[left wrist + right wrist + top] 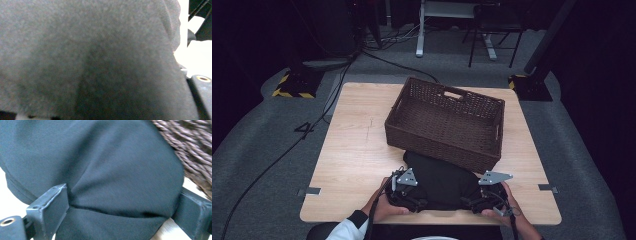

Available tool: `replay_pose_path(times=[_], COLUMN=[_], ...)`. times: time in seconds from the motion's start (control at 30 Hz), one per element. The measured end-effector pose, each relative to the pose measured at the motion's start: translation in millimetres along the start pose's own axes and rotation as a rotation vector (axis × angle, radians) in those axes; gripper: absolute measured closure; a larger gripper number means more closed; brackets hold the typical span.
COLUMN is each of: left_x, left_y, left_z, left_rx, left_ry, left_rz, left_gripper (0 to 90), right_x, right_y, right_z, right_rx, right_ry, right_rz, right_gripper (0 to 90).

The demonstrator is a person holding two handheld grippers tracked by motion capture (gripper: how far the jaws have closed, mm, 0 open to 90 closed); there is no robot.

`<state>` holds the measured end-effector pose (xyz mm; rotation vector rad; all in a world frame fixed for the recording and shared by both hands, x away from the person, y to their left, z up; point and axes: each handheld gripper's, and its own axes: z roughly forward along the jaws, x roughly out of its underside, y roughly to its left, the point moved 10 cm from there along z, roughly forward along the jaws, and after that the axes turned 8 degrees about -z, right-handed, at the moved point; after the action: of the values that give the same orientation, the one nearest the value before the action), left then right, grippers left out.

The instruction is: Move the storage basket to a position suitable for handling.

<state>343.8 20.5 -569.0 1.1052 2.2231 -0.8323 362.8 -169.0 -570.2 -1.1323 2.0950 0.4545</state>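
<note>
handling the folded black garment (439,180) is the work in hand: it lies on the near part of the tabletop (357,150), its far edge touching the front wall of the brown wicker basket (447,122), with a gripper at each end. in the right gripper view the right gripper (120,207) has its fingers (50,202) spread wide around a thick bundle of cloth; the fabric bulges between them, but whether the pads press on it i cannot tell. the left gripper (404,192) sits at the garment's left end, and its own view is so close to the grey-black cloth (100,60) that i cannot tell how its fingers stand.

to do this well, both ends probably need an even hold through all layers of the fold, not just the top one, so nothing sags open. lifting level and together would likely keep the fold intact. the basket's near wall looks high, so the bundle should clear its rim before going in, or the cloth may catch on the weave.
</note>
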Motion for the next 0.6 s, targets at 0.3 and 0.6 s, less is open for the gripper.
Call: replay_pose_path(times=[0.3,0.6], left_x=[-6.5,-7.2], left_y=[2.5,-1.1], left_z=[7.9,5.2], left_rx=[-0.066,-0.005], left_ry=[0.013,0.023], left_rz=[-0.002,0.001], left_gripper=[17.8,39.2], right_x=[-6.4,-16.5], right_y=[8.7,17.0], right_z=[3.0,7.5], right_rx=[-0.043,-0.109], right_ry=[0.002,-0.011], right_rz=[-0.055,-0.059], right_gripper=[24.5,54.4])
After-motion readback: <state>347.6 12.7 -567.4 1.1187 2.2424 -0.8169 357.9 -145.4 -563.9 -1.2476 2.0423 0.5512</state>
